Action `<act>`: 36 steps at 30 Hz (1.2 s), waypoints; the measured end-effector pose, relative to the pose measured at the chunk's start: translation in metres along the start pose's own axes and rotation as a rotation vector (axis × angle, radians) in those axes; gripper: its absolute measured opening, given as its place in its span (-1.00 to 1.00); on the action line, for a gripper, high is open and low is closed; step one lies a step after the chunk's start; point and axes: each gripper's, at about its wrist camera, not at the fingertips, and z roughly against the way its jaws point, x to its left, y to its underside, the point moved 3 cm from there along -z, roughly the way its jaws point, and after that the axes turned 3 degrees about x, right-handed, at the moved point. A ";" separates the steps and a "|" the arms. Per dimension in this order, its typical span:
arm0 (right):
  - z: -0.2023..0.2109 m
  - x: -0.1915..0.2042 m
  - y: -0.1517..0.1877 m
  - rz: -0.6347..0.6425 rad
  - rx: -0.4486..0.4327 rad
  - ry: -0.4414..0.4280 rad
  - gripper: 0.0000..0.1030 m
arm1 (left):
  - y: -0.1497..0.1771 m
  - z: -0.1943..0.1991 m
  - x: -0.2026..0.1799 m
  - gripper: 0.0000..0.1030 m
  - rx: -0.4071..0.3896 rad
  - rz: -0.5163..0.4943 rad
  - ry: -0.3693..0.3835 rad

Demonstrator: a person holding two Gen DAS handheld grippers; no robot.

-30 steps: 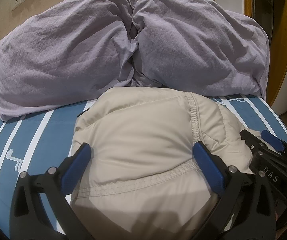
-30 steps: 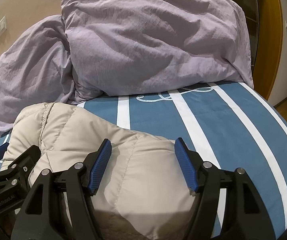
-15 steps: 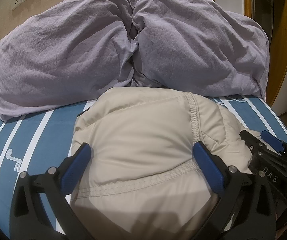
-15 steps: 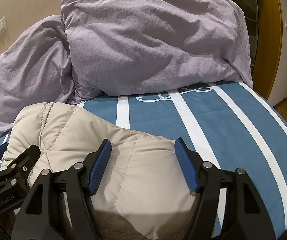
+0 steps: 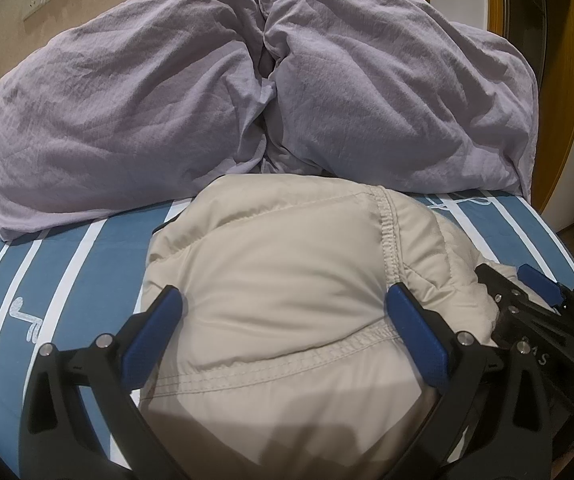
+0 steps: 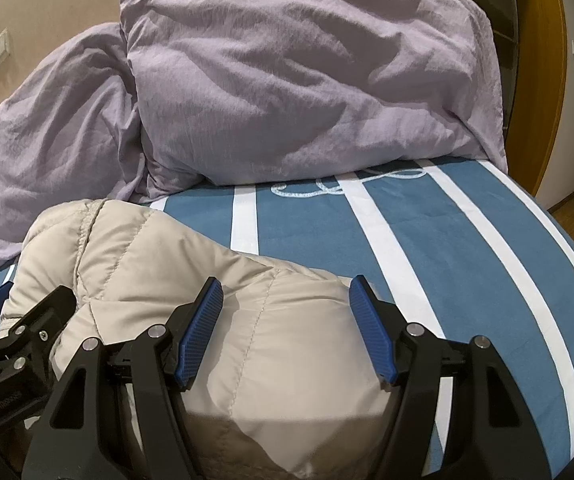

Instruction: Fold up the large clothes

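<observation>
A beige padded jacket lies bundled on the blue striped bed. It also shows in the right wrist view. My left gripper is open, its blue-padded fingers spread wide over the jacket's left part. My right gripper is open over the jacket's right end. The right gripper shows at the right edge of the left wrist view. The left gripper shows at the left edge of the right wrist view.
A crumpled lilac duvet is heaped across the far end of the bed, also in the right wrist view. The blue and white striped sheet lies to the right. A wooden door frame stands beyond.
</observation>
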 end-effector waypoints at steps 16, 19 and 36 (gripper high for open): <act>0.035 -0.013 -0.002 0.001 0.098 -0.021 0.73 | 0.001 0.043 0.044 0.96 0.072 0.072 0.050; 0.045 -0.032 0.001 -0.053 0.127 -0.053 0.75 | 0.009 0.050 0.066 0.96 0.104 0.133 0.068; 0.029 -0.087 0.029 -0.335 0.349 -0.338 0.97 | 0.031 0.038 0.087 0.96 0.245 0.247 0.199</act>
